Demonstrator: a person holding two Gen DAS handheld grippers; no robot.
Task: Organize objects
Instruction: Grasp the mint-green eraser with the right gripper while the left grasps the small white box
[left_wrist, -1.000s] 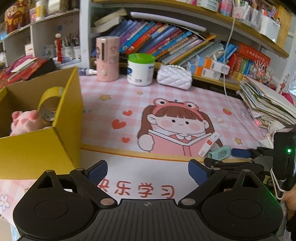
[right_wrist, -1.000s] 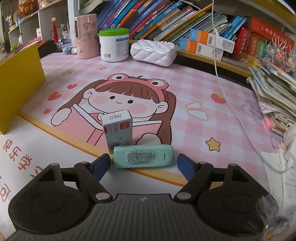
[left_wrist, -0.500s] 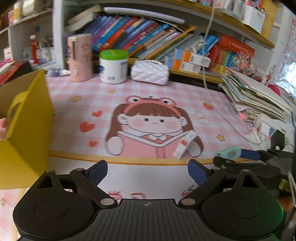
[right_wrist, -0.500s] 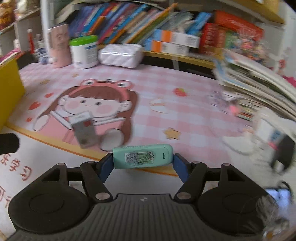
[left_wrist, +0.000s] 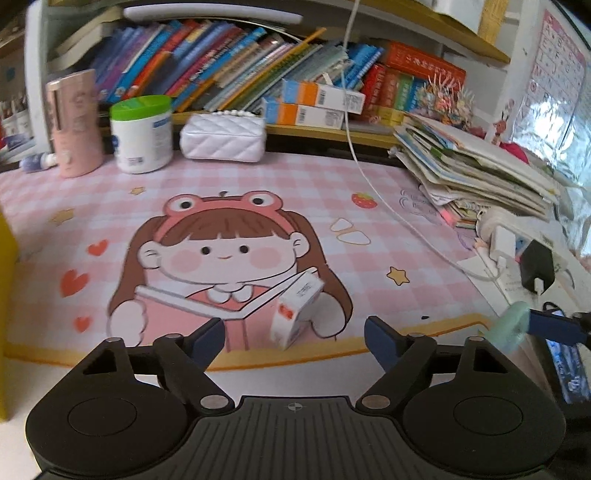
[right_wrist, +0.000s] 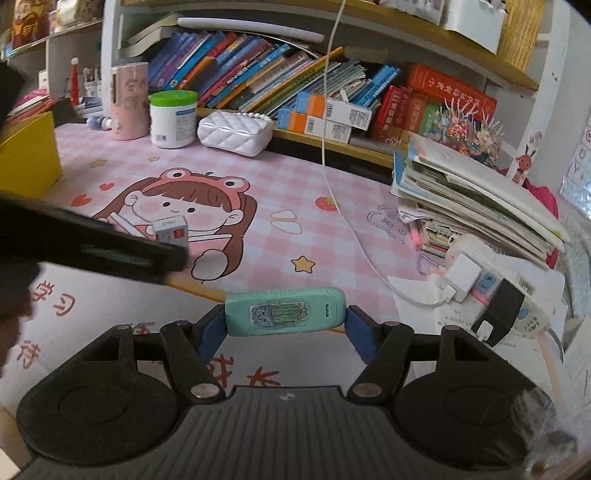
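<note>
Reaching with the spread left claw (left_wrist: 293, 334), little staple box (left_wrist: 295, 314) dead ahead, upright; right claw (right_wrist: 284, 323) pinching mint case (right_wrist: 285, 312) crosswise.

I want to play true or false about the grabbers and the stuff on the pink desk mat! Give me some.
1. The right gripper is squeezing a green eraser. True.
2. The left gripper is holding the small white box. False: its fingers are spread open, and the box stands on the mat between them, untouched.
3. The jar at the back has a green lid. True.
4. The white quilted purse sits on top of the pile of books. False: it rests on the mat beside the jar.
5. The white box lies flat. False: it stands up, tilted.
</note>
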